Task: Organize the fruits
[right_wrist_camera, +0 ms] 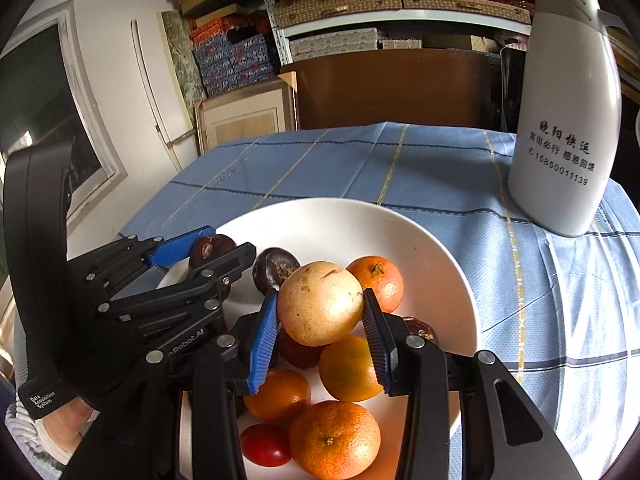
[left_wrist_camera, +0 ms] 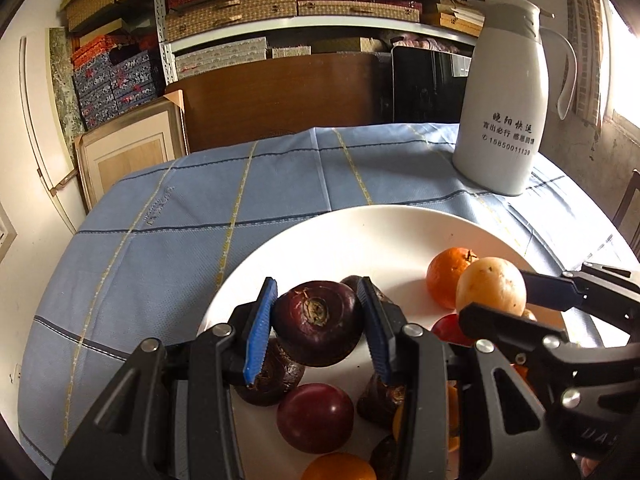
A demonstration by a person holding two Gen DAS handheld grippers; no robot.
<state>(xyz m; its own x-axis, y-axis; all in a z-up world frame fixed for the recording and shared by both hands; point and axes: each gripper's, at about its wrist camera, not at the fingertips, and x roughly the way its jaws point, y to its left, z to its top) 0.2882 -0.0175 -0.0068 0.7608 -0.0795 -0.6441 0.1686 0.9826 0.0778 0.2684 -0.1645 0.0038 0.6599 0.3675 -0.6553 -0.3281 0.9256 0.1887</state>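
Note:
A white plate [left_wrist_camera: 360, 232] on the blue tablecloth holds mixed fruit. My left gripper [left_wrist_camera: 318, 320] is shut on a dark purple water chestnut [left_wrist_camera: 316, 320] and holds it above other dark chestnuts [left_wrist_camera: 268, 380] and a red plum [left_wrist_camera: 316, 416]. My right gripper [right_wrist_camera: 322, 320] is shut on a pale yellow round fruit [right_wrist_camera: 320, 304], just above several oranges [right_wrist_camera: 334, 440] and a small red fruit [right_wrist_camera: 266, 444] on the plate [right_wrist_camera: 340, 224]. The yellow fruit [left_wrist_camera: 490, 286] and the right gripper [left_wrist_camera: 560, 300] also show in the left wrist view. The left gripper [right_wrist_camera: 192, 256] shows at the plate's left in the right wrist view.
A white thermos jug [left_wrist_camera: 508, 96] stands on the table at the far right, behind the plate; it also shows in the right wrist view [right_wrist_camera: 568, 120]. A wooden chair back [left_wrist_camera: 280, 92] and shelves of boxes [left_wrist_camera: 280, 4] lie beyond the table's far edge.

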